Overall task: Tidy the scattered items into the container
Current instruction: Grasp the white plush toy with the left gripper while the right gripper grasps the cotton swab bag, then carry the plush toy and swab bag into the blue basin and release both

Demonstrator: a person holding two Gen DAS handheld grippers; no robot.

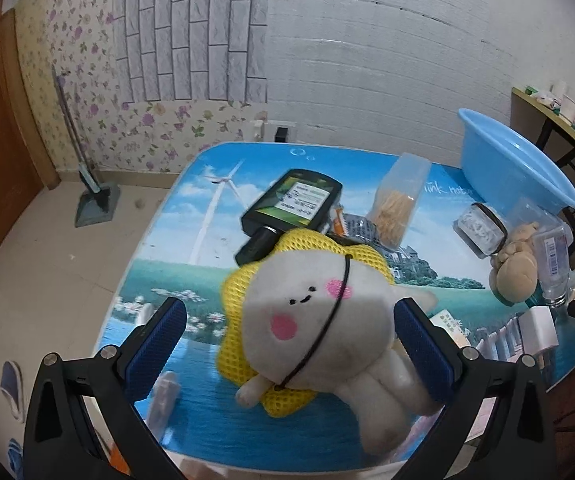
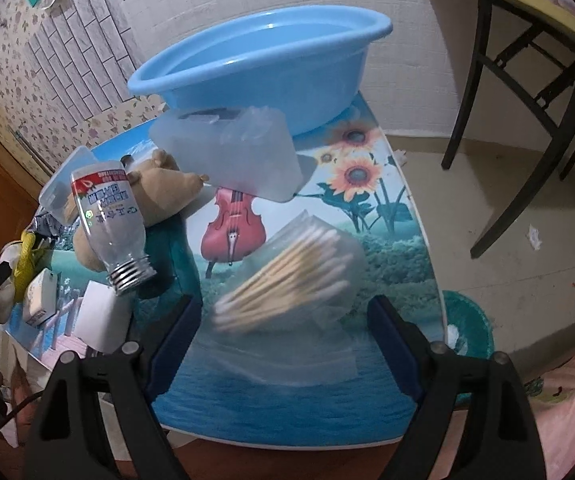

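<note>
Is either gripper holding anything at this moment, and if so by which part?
Nothing is held. The left gripper straddles the plush toy, the right gripper the cotton swab bag, jaws open.

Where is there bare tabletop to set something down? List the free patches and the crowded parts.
Free: the sunflower patch between the blue basin and cotton swab bag; the windmill corner left of the black bottle. Crowded: around the plush toy and clear bottle.

The white plush toy point(image 1: 319, 320) is hiding most of the yellow mesh pouch point(image 1: 243, 292) and the cap end of the black bottle point(image 1: 287, 204) behind it. Beside it my cotton swab bag point(image 2: 287, 280) is blurring; label print on the clear bottle point(image 2: 107, 216) is staying unreadable.
</note>
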